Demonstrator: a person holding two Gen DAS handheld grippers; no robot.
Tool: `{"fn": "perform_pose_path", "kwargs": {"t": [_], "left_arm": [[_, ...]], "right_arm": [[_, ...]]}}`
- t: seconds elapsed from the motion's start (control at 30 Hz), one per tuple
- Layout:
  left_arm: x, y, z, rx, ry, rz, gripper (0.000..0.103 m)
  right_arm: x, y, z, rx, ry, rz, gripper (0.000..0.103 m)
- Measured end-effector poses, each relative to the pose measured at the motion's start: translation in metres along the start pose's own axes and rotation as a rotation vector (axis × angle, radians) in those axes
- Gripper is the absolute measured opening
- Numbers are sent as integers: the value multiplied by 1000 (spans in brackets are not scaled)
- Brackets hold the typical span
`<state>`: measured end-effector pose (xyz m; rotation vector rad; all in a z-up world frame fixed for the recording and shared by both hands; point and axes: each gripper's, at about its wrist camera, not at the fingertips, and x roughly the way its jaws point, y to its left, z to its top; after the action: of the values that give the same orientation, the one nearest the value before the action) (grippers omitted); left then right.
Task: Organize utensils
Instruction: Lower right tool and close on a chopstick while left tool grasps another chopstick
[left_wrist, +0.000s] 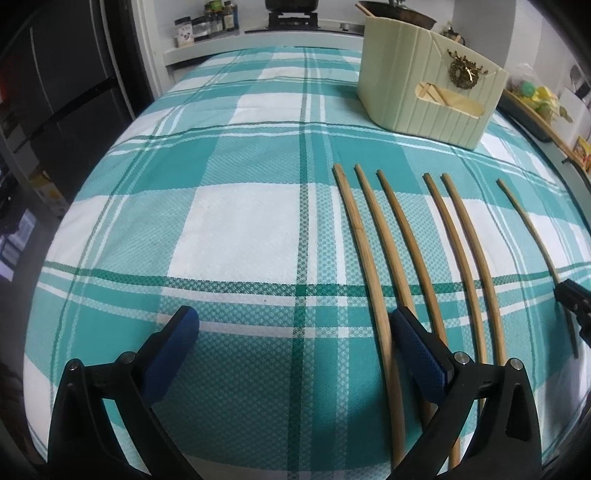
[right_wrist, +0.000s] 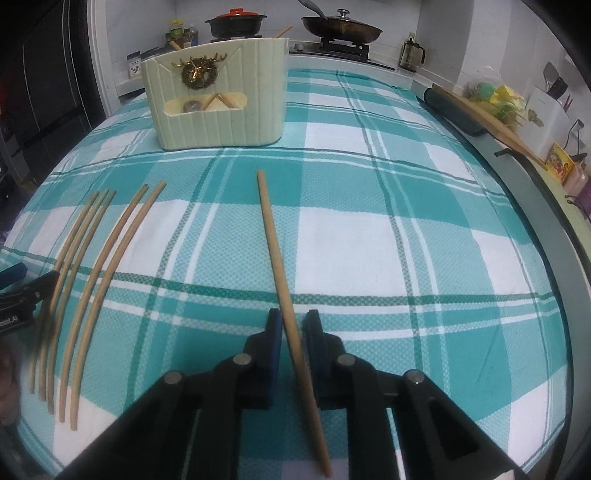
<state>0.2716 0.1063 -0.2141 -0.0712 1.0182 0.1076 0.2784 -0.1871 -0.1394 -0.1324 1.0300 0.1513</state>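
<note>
Several wooden chopsticks lie side by side on the teal plaid cloth; they also show at the left of the right wrist view. A cream utensil holder stands at the back and also shows in the right wrist view. My left gripper is open and empty, its right finger over the leftmost sticks. My right gripper has its jaws narrowly apart around a single chopstick that lies on the cloth; contact is unclear. It shows in the left wrist view at the far right stick.
The plaid cloth covers the table. A stove with a red-lidded pot and a pan stands behind. Spice jars, a dark tray and clutter line the back and right edge.
</note>
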Motion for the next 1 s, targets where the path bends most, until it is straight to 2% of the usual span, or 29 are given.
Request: {"fn": "perform_pose_path", "kwargs": {"t": [0.07,0.17,0.33,0.43,0.63,0.8,0.83,0.97,1.0], "left_arm": [[2,1,4,17,37,-12,102],[5,2,10,42,95,-26,102],[12,0,22,117,186,-42,102],[16,0,31,126,212,-48,99],[22,-4,55,123,228,-56,78],[28,-15,75,151,238,-77,47],[30,-16,80,149,243,-76,45],[39,-18,96,124,250,-94,29],[41,-19,99,121,244,-94,20]], "right_arm": [[-2,-3,-2,8,6,19,24],[-1,-5,2,0,28,58,25],[4,-2,16,-89,95,113,25],[9,-3,26,-138,138,125,25],[27,-4,48,-172,201,162,25],[48,15,76,-259,181,155,25],[52,19,82,-270,177,158,25],[67,29,101,-255,174,176,24],[70,30,104,-248,172,181,24]]}}
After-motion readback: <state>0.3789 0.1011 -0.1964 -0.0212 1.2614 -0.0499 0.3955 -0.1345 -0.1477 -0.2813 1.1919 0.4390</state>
